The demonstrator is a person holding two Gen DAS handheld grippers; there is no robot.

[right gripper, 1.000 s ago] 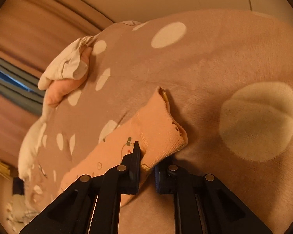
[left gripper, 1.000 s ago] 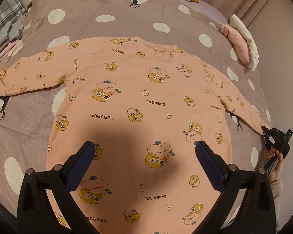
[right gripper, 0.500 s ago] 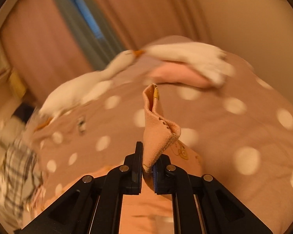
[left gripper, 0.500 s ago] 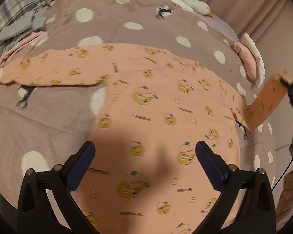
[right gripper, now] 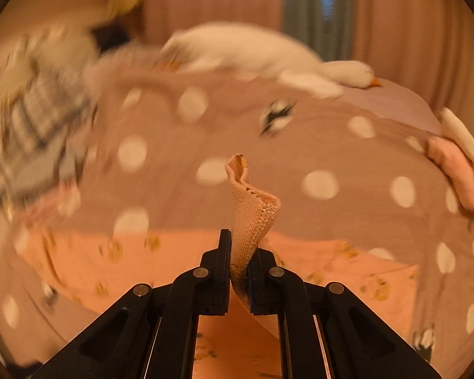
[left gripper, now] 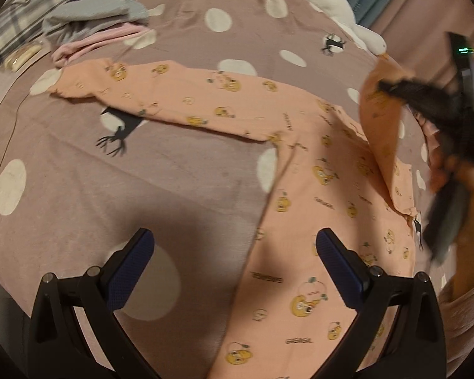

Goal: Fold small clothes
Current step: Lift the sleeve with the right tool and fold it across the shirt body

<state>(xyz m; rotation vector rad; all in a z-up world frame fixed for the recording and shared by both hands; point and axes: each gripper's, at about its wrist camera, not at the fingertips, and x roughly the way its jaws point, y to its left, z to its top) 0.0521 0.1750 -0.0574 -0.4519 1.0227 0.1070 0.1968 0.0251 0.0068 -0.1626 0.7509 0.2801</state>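
Your right gripper was clamped on the sleeve cuff, lifted over the peach top on the bed; your left gripper hung wide, empty. Laying the sleeve flat across the chest would have served best.

bed | on it: peach top, folded clothes, plush goose

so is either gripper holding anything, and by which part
The right gripper is shut on the cuff of the peach top's sleeve. The left gripper is open and holds nothing.
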